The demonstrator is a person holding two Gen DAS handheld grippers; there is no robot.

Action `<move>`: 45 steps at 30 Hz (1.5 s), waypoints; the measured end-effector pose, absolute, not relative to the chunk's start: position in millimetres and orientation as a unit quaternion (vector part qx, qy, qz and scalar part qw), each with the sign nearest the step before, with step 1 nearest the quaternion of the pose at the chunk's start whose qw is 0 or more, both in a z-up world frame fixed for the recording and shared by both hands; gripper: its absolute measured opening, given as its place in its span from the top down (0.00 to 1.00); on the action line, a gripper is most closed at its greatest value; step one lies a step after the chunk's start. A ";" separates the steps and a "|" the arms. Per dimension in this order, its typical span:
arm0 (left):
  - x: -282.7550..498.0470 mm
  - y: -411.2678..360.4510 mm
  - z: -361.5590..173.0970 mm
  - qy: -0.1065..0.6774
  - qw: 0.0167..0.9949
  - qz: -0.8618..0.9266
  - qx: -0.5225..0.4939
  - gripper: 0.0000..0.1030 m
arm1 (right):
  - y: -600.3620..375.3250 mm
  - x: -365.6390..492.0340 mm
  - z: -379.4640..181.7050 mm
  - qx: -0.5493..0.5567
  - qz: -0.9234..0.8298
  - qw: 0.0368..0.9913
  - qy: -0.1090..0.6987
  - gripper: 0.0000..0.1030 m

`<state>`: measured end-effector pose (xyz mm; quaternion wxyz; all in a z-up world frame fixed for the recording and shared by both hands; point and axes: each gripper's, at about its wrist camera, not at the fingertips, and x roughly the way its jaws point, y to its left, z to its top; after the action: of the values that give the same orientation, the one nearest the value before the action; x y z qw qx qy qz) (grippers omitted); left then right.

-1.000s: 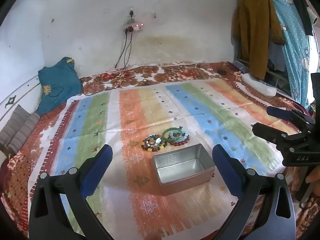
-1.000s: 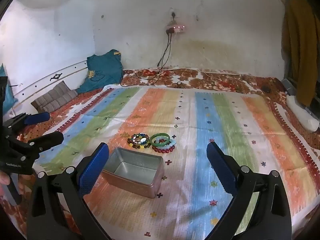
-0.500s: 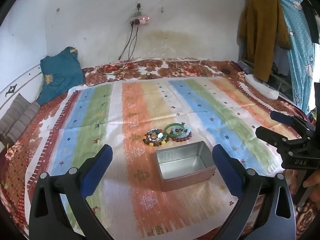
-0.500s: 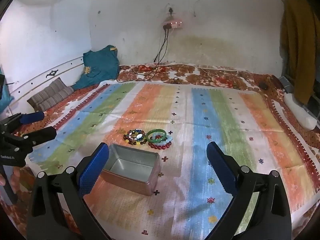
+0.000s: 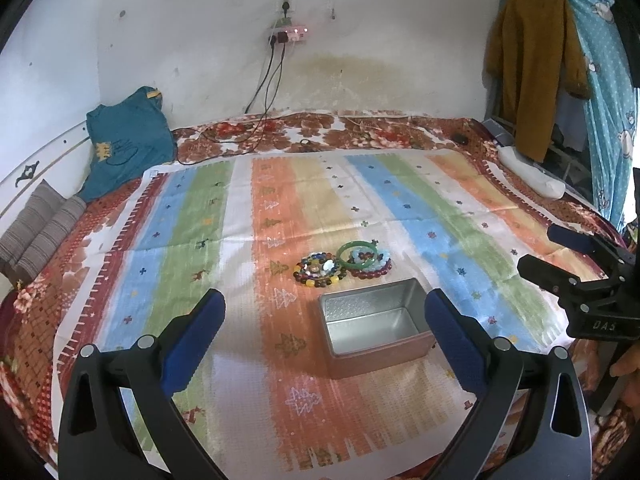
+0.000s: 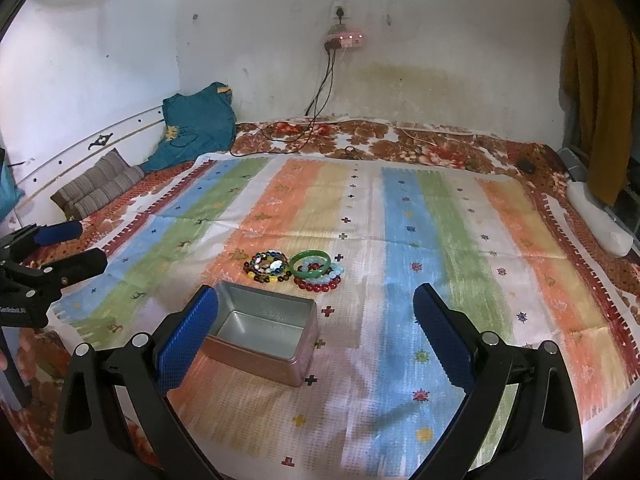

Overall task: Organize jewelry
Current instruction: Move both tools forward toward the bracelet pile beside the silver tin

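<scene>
Left wrist view: teal cloth [image 5: 126, 142], striped pillows [image 5: 38, 224], cables [image 5: 268, 92] ring the bed.

- The right gripper [image 6: 316, 334] hangs above the striped cloth [image 6: 440, 240], jaws spread wide with nothing between them
- An empty metal tin [image 6: 262, 334] sits just beside its left blue pad
- A multicoloured bead bracelet [image 6: 267, 267], green bangle [image 6: 310, 264] and red bead bracelet [image 6: 318, 284] cluster just beyond the tin
- The left gripper [image 6: 60, 246] shows at the left edge, jaws apart
</scene>
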<state>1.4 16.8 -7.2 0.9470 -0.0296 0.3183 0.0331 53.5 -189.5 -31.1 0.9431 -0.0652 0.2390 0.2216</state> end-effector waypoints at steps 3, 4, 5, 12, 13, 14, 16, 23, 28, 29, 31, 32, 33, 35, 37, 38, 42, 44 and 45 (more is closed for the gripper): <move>0.2 15.8 -7.5 0.319 0.947 0.034 -0.026 0.05 | -189.9 54.3 -30.8 -0.064 0.220 0.944 0.239 0.04; -0.3 15.7 -7.7 0.319 0.947 0.034 -0.026 0.05 | -189.5 54.5 -30.4 -0.065 0.219 0.944 0.239 0.04; -0.8 15.5 -7.9 0.320 0.947 0.033 -0.026 0.05 | -189.5 54.6 -30.3 -0.065 0.219 0.944 0.238 0.04; 1.2 17.3 -8.7 0.319 0.947 0.036 -0.025 0.05 | -188.3 54.2 -31.0 -0.068 0.221 0.943 0.241 0.04; 2.2 16.9 -8.5 0.319 0.947 0.035 -0.027 0.05 | -189.6 54.1 -31.7 -0.066 0.221 0.943 0.241 0.04; 1.9 17.4 -8.7 0.318 0.947 0.033 -0.029 0.05 | -189.6 53.9 -32.0 -0.065 0.221 0.943 0.240 0.04; 1.1 17.8 -9.3 0.317 0.947 0.032 -0.029 0.05 | -190.2 54.5 -32.3 -0.064 0.218 0.943 0.241 0.04; -1.0 22.4 -9.3 0.318 0.947 0.033 -0.030 0.05 | -191.5 55.1 -33.2 -0.063 0.215 0.944 0.242 0.04; 3.4 17.9 -7.3 0.323 0.945 0.035 -0.028 0.05 | -190.8 54.9 -33.0 -0.062 0.215 0.944 0.243 0.04; 3.6 17.6 -7.2 0.323 0.945 0.036 -0.027 0.05 | -191.2 55.0 -33.3 -0.062 0.215 0.944 0.243 0.04; 3.6 18.3 -7.6 0.323 0.945 0.035 -0.028 0.05 | -190.7 55.8 -33.2 -0.062 0.216 0.943 0.244 0.04; 3.5 18.1 -7.5 0.323 0.945 0.036 -0.029 0.05 | -191.5 56.4 -33.5 -0.061 0.215 0.943 0.246 0.04; 3.6 18.0 -7.7 0.324 0.945 0.036 -0.029 0.05 | -191.2 56.2 -33.9 -0.060 0.215 0.943 0.246 0.04; 3.5 17.8 -8.3 0.325 0.945 0.037 -0.029 0.05 | -191.0 56.8 -34.9 -0.059 0.216 0.942 0.249 0.04; 3.7 18.1 -8.9 0.326 0.944 0.037 -0.028 0.05 | -190.3 58.5 -34.9 -0.058 0.215 0.942 0.252 0.04; 3.7 18.0 -9.4 0.327 0.944 0.037 -0.027 0.05 | -190.2 58.8 -35.1 -0.058 0.215 0.941 0.254 0.04; 4.0 18.3 -10.9 0.329 0.943 0.039 -0.026 0.05 | -189.2 61.5 -35.3 -0.060 0.215 0.940 0.257 0.04; 5.1 19.0 -11.8 0.331 0.942 0.039 -0.026 0.05 | -188.6 62.7 -36.0 -0.060 0.214 0.940 0.260 0.04; 6.0 18.8 -12.0 0.333 0.942 0.040 -0.026 0.05 | -188.5 63.5 -36.3 -0.061 0.214 0.939 0.261 0.04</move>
<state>6.0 18.8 -12.0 0.9418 -0.0259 0.3327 0.0396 63.5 -188.5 -36.3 0.9393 -0.0607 0.2612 0.2142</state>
